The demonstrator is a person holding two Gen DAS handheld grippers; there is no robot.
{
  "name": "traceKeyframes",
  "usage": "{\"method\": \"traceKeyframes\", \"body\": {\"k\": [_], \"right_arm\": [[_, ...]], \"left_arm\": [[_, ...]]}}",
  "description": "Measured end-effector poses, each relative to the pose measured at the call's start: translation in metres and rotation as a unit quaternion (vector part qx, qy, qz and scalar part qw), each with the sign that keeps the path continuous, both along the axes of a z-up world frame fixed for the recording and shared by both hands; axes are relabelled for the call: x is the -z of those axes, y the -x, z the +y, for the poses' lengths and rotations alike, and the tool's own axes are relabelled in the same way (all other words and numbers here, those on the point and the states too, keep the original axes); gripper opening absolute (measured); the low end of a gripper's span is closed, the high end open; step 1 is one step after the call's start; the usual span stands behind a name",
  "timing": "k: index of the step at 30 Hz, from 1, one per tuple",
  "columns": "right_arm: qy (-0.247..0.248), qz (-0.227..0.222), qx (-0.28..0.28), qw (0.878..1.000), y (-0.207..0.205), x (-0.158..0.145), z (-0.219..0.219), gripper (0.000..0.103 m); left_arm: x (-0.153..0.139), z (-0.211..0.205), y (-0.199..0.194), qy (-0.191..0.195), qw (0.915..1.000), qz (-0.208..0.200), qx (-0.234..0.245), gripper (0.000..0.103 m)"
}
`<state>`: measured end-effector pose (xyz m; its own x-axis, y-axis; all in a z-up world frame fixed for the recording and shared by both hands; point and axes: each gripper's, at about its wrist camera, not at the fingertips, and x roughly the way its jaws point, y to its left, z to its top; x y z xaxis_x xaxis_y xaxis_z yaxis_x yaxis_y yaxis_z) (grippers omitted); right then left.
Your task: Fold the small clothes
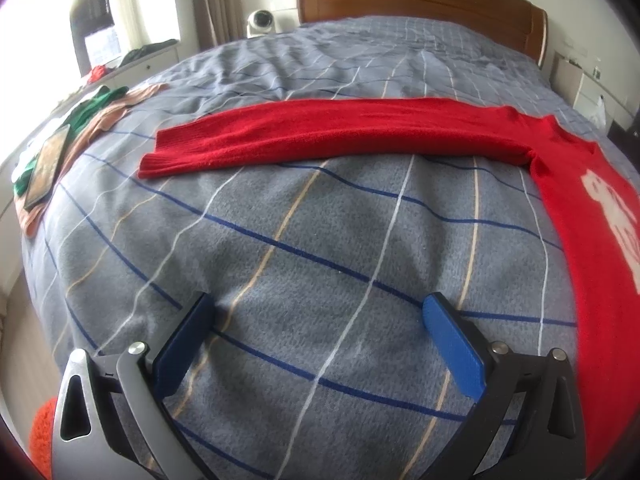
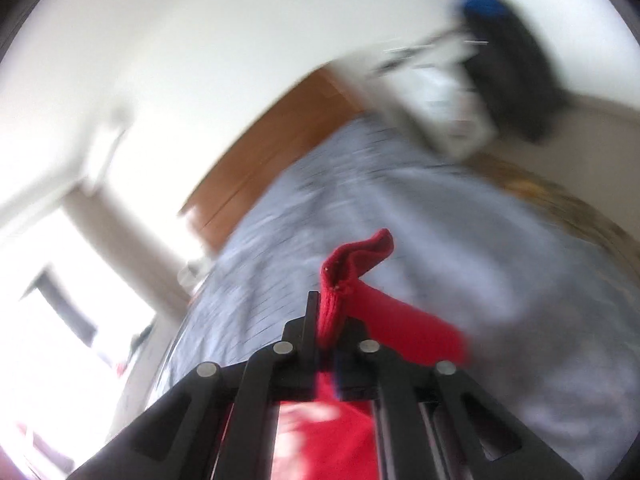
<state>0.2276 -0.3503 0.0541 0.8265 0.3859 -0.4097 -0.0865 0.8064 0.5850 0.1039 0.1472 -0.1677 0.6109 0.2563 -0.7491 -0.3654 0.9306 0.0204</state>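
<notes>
- Two blue pads of the left gripper (image 1: 318, 314) are seen spread wide above the checked bedspread (image 1: 304, 248), nothing held between them; one sleeve of the red sweater (image 1: 320, 132) is laid flat well beyond the jaws, its body off to their right.
- In the blurred right wrist view, the right gripper (image 2: 332, 320) is clamped on the sweater cuff (image 2: 352, 264), which protrudes past the closed jaws.

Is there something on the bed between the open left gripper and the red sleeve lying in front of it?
Nothing visible: only bare plaid bedspread lies between the left gripper and the red sleeve.
</notes>
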Motion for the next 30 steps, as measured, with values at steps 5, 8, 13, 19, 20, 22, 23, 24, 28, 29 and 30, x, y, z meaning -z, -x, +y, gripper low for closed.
{"method": "traceKeyframes", "body": {"k": [5,8,13,19,20,22,23,24,28,29,30], "right_arm": [[0.041,0.023,-0.110,0.993,-0.030,0.032,0.150,0.005],[0.064,0.065,-0.148,0.985,-0.035,0.085,0.220,0.010],[0.047,0.169,-0.228,0.958,-0.020,0.176,0.275,0.073],[0.042,0.141,-0.240,0.960,0.003,0.180,0.219,0.073],[0.038,0.140,-0.223,0.964,0.001,0.179,0.197,0.073],[0.022,0.161,-0.164,0.973,-0.014,0.186,0.151,0.073],[0.012,0.188,-0.127,0.974,-0.023,0.196,0.120,0.073],[0.013,0.217,-0.090,0.972,-0.029,0.206,0.093,0.073],[0.019,0.219,-0.026,0.975,-0.022,0.203,0.033,0.062],[0.024,0.209,-0.025,0.977,-0.014,0.194,0.030,0.065],[0.018,0.201,-0.034,0.979,-0.008,0.188,0.028,0.065]], "left_arm": [[0.000,0.000,0.001,-0.002,1.0000,-0.003,0.001,0.103],[0.000,0.000,0.001,-0.003,1.0000,-0.004,0.001,0.103],[0.000,0.000,0.001,-0.003,1.0000,-0.005,0.000,0.103],[0.000,-0.002,0.001,-0.007,0.9999,-0.005,-0.005,0.103],[0.000,-0.003,0.001,-0.008,0.9999,-0.006,-0.006,0.103],[0.000,-0.003,0.001,-0.009,0.9999,-0.006,-0.007,0.103],[0.000,-0.003,0.001,-0.010,0.9999,-0.007,-0.006,0.103],[0.000,-0.003,0.001,-0.009,0.9999,-0.007,-0.006,0.103],[0.000,-0.004,0.000,-0.012,0.9999,-0.008,-0.008,0.103],[0.000,-0.005,0.000,-0.013,0.9999,-0.008,-0.008,0.103],[0.000,-0.006,0.000,-0.014,0.9998,-0.008,-0.009,0.103]]}}
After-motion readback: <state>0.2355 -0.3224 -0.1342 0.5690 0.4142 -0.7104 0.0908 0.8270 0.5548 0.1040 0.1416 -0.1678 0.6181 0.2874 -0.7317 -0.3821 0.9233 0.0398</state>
